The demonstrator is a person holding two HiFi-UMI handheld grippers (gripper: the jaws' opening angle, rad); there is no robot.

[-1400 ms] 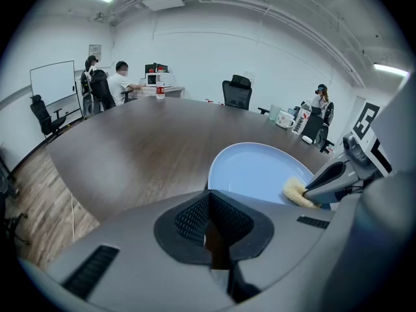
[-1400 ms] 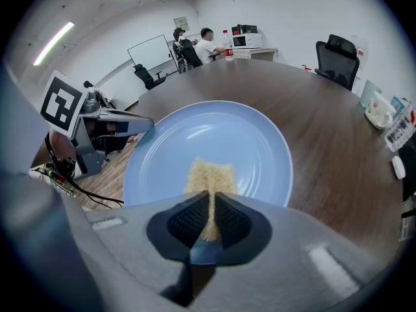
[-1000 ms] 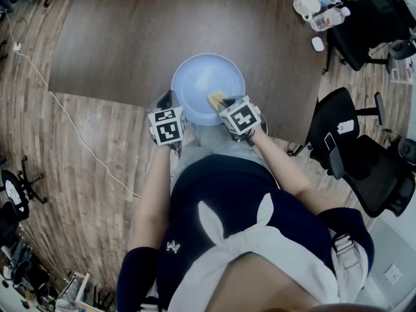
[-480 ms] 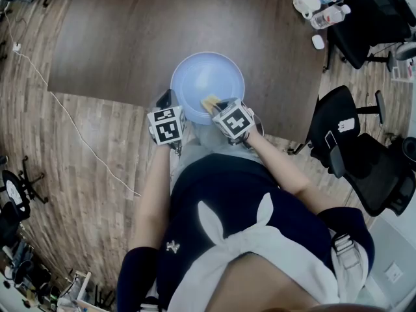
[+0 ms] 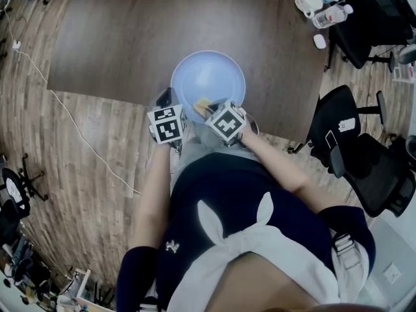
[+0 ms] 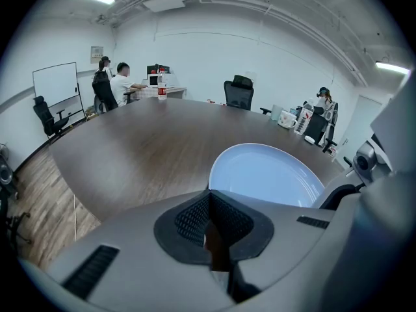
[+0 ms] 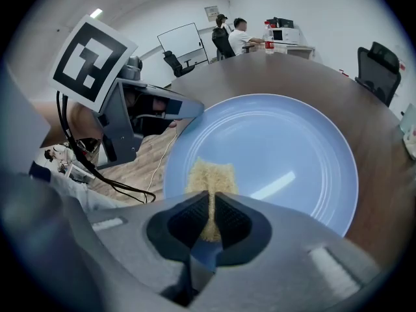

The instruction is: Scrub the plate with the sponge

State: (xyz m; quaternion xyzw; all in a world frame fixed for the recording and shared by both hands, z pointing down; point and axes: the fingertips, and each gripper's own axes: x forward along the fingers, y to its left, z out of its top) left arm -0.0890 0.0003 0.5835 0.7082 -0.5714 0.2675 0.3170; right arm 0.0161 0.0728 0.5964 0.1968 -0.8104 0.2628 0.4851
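At the plate's left rim, my left gripper (image 6: 209,195) has its jaws pressed together, with the tips right at the rim's edge. I cannot tell whether they pinch it. The pale blue round plate (image 5: 218,73) sits on a dark brown table (image 5: 130,38), close to the table's near edge. Over the plate's near-left part, my right gripper (image 7: 211,208) is clamped on a yellow sponge (image 7: 209,174), whose free end lies against the plate's inner surface.
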